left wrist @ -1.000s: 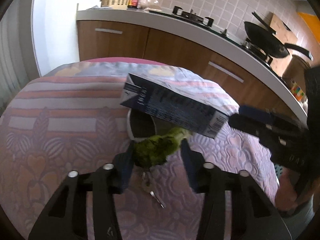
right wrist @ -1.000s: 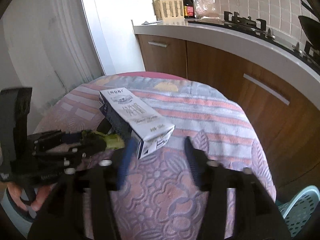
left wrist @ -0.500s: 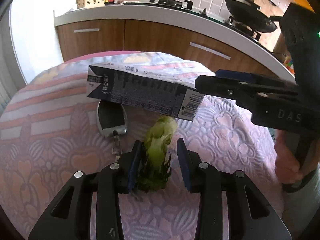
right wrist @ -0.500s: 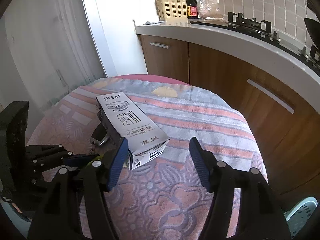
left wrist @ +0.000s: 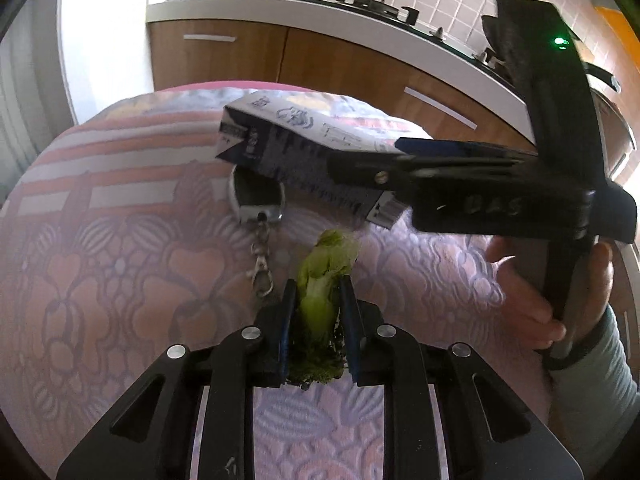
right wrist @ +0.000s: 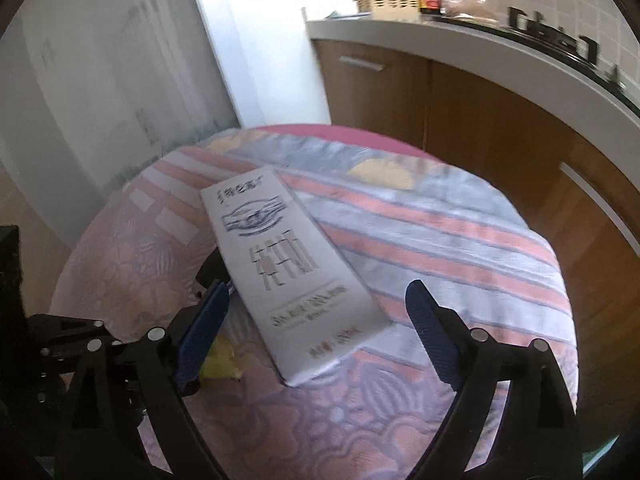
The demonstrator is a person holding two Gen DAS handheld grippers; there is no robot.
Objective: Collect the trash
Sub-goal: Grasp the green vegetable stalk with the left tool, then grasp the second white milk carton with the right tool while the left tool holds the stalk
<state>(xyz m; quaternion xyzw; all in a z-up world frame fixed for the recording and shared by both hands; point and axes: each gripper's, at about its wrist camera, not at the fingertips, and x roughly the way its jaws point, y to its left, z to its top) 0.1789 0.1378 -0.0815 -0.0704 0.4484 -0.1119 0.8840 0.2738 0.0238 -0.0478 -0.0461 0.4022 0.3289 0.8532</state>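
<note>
A limp green vegetable scrap (left wrist: 326,252) lies on the patterned tablecloth (left wrist: 100,240). My left gripper (left wrist: 318,284) is closing on its stalk, and both blue pads press against it. A white and dark blue milk carton (right wrist: 280,256) lies flat beyond it, partly over a key fob (left wrist: 256,196). My right gripper (right wrist: 316,290) straddles the carton's near end. Its jaws are opening and stand wide, clear of the carton's sides. In the left wrist view a hand (left wrist: 532,304) holds that gripper at the right.
A key chain clip (left wrist: 262,272) trails from the fob toward my left fingers. Wooden kitchen cabinets (right wrist: 460,112) under a white counter (left wrist: 360,16) with a hob stand behind the round table. A white wall (right wrist: 100,80) is at the left.
My left jaws narrowed from loosely flanking the vegetable scrap to pressing its stalk. My right jaws spread wider and moved forward, so the carton's end now lies between them.
</note>
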